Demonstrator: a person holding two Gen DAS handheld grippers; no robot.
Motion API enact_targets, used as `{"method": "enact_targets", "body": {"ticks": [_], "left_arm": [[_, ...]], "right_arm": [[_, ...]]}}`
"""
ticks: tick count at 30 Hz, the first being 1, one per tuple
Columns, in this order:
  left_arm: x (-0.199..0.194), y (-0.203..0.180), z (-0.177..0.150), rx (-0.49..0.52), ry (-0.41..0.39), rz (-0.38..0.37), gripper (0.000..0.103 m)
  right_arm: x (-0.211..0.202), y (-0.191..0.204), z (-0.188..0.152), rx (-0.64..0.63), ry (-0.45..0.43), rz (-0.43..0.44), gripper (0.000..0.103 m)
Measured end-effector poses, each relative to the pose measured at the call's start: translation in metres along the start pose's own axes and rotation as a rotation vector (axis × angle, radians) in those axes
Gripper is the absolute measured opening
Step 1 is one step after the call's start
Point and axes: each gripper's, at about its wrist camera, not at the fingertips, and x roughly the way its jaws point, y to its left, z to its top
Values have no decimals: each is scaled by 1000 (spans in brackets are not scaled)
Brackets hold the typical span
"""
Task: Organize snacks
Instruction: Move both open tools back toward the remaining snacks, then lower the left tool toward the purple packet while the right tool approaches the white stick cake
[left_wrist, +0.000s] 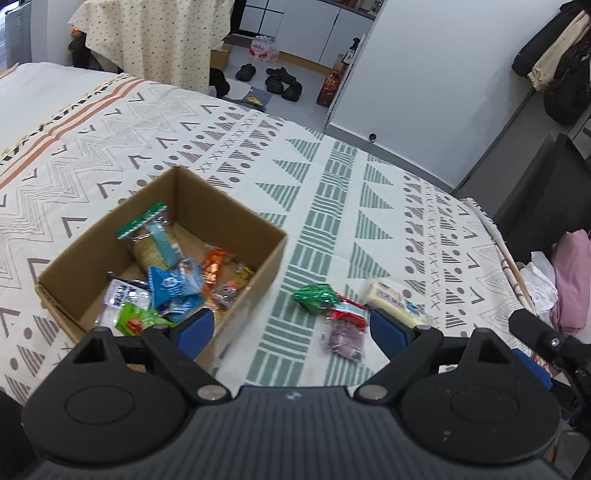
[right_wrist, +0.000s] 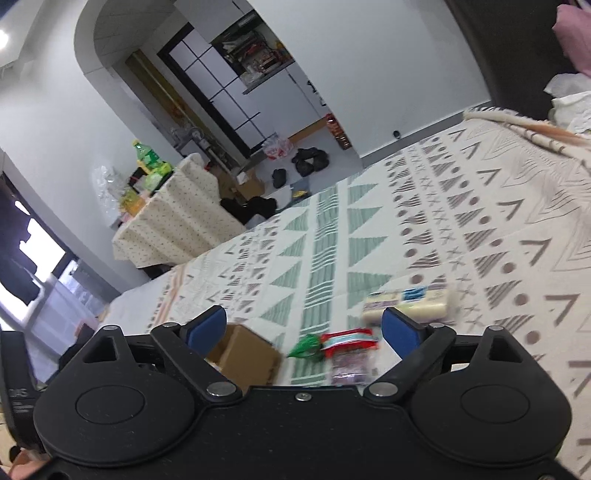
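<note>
A brown cardboard box (left_wrist: 236, 206) sits on the patterned bedspread (left_wrist: 332, 177) and holds several snack packets. Beside it on the cloth lie a green packet (left_wrist: 316, 297), a red-topped clear packet (left_wrist: 345, 328) and a pale cream packet (left_wrist: 395, 301). My left gripper (left_wrist: 291, 330) is open and empty, above the gap between the box and the loose packets. My right gripper (right_wrist: 303, 326) is open and empty, held above the green packet (right_wrist: 304, 347), the red-topped packet (right_wrist: 349, 354) and the cream packet (right_wrist: 406, 301). The box corner (right_wrist: 247, 354) shows by its left finger.
The bedspread covers the whole bed. Pink and white clothes (left_wrist: 569, 277) lie at the bed's right edge. A table with a dotted cloth (left_wrist: 155, 33) stands beyond the bed, and shoes (left_wrist: 280, 79) lie on the floor.
</note>
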Motion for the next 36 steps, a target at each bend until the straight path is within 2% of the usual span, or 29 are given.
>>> {"method": "enact_targets", "body": {"ticks": [10, 15, 20, 27, 36], "left_arm": [[10, -21, -8, 12, -9, -16, 86], [22, -24, -10, -4, 10, -12, 70], [39, -21, -12, -40, 40, -14, 61], [67, -26, -18, -45, 84, -35, 57], [115, -33, -27, -88, 158, -53, 57]], "right_arm": [[0, -19, 2, 2, 5, -20, 91], [2, -23, 3, -41, 5, -65, 92], [19, -29, 2, -65, 41, -123, 92], [42, -23, 2, -174, 99, -149, 91], [64, -29, 0, -234, 169, -182, 88]]}}
